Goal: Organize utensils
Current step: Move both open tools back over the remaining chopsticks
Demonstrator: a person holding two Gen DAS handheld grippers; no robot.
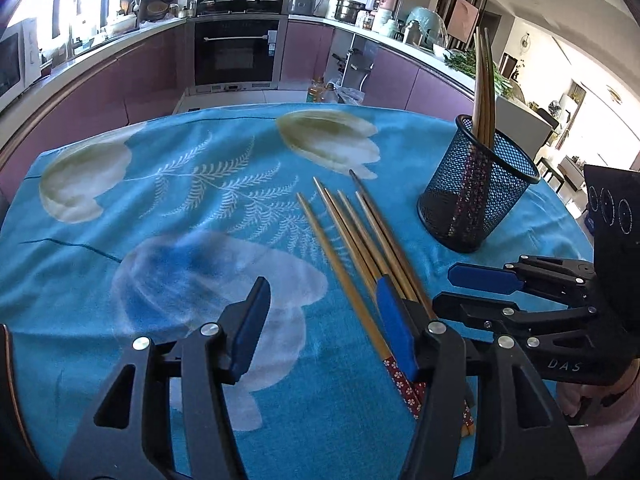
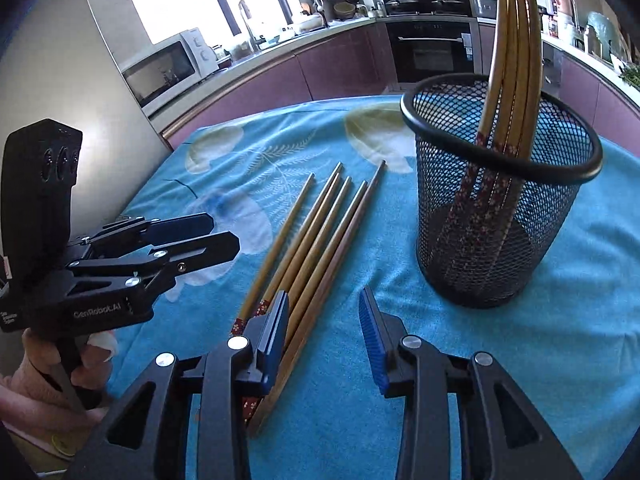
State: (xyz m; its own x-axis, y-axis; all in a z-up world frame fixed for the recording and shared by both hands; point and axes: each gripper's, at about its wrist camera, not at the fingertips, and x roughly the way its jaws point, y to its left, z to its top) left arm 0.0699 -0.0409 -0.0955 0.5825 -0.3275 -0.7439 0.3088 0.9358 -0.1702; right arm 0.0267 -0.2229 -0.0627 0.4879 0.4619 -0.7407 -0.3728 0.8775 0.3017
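Observation:
Several wooden chopsticks (image 1: 360,240) (image 2: 316,232) with red flowered ends lie side by side on the blue flowered tablecloth (image 1: 160,280) (image 2: 520,360). A black mesh cup (image 1: 476,200) (image 2: 500,220) stands upright to their right, with a few more chopsticks (image 1: 482,80) (image 2: 508,60) standing in it. My left gripper (image 1: 324,332) (image 2: 222,234) hovers open over the near ends, its right finger above them. My right gripper (image 2: 324,336) (image 1: 452,290) is open too, its left finger over the same ends. Neither pair of pads presses on anything.
The table's far edge drops off toward a kitchen with an oven (image 1: 240,52) (image 2: 432,48), purple cabinets and a microwave (image 2: 168,68). A person's hand (image 2: 60,380) holds the left gripper's handle. Bare cloth lies left of the chopsticks and in front of the cup.

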